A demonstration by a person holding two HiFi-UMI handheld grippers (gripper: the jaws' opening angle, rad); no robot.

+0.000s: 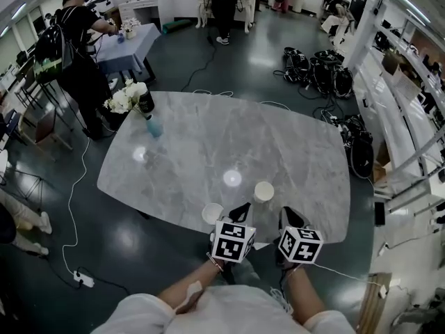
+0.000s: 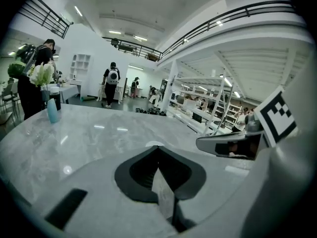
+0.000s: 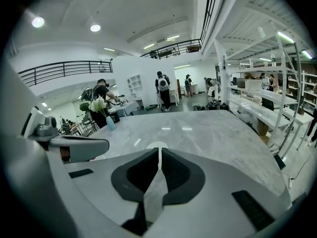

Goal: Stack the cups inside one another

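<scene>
The left gripper (image 1: 240, 211) and right gripper (image 1: 290, 218) both have fingers clenched, empty. On the tabletop (image 1: 208, 145), one cup (image 1: 213, 213) stands just left of the left fingers, a second cup (image 1: 263, 191) just ahead of both

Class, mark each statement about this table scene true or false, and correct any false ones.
1. The left cup sits inside the right cup. False: they stand apart, each upright on the table.
2. The left gripper has its jaws together with nothing between them. True.
3. The right gripper is holding a cup. False: its jaws are shut and empty.
4. A vase of white flowers stands near the table's far left edge. True.
5. Both cups are near the edge closest to the grippers. True.
</scene>
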